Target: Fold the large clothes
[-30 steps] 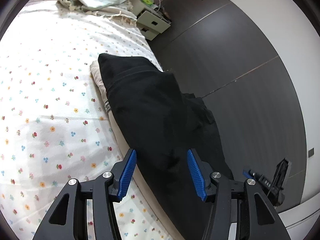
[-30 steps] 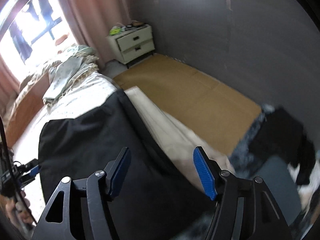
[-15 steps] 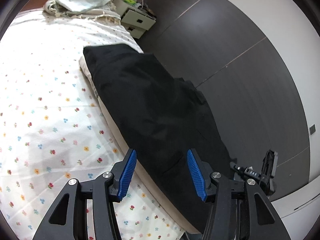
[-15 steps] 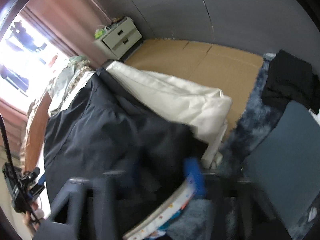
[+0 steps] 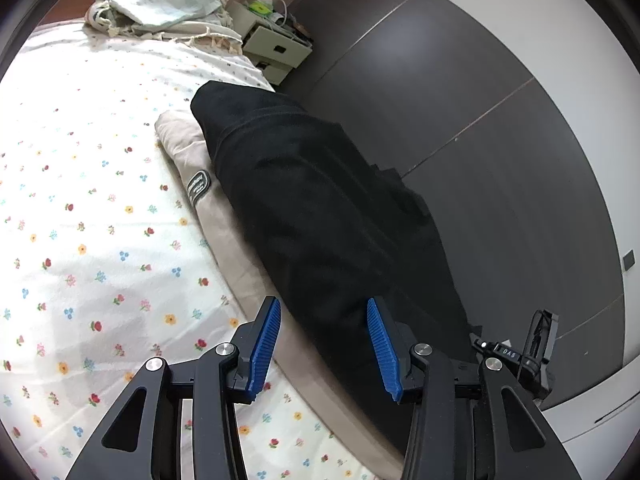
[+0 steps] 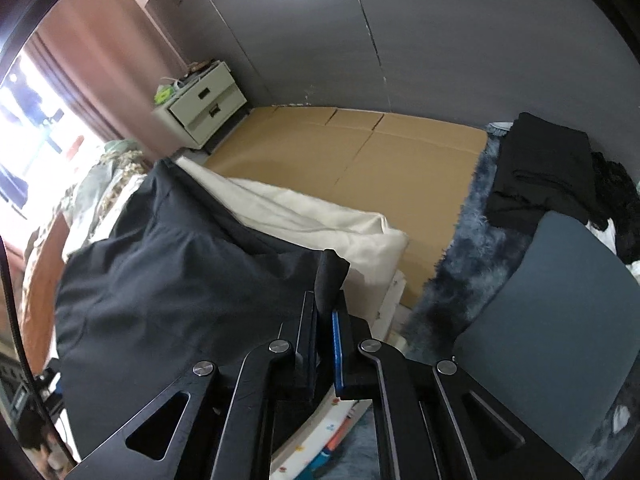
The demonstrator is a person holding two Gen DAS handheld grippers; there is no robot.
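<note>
Big black soft cloth garment (image 5: pixel 320 208) on bed; our right gripper (image 6: pixel 325 320) pinches its corner. Left gripper (image 5: pixel 323 340) fingers wide apart, garment edge between them. We close left, then lift both evenly.

The left wrist camera sits close over the bed (image 5: pixel 80 200) and looks along its edge toward the nightstand (image 5: pixel 276 46) and dark wall. The right wrist camera looks from the bed's corner across the floor. The 2 views share the black cloth (image 5: pixel 328 208) (image 6: pixel 168 264) and nightstand (image 6: pixel 202 106).
</note>
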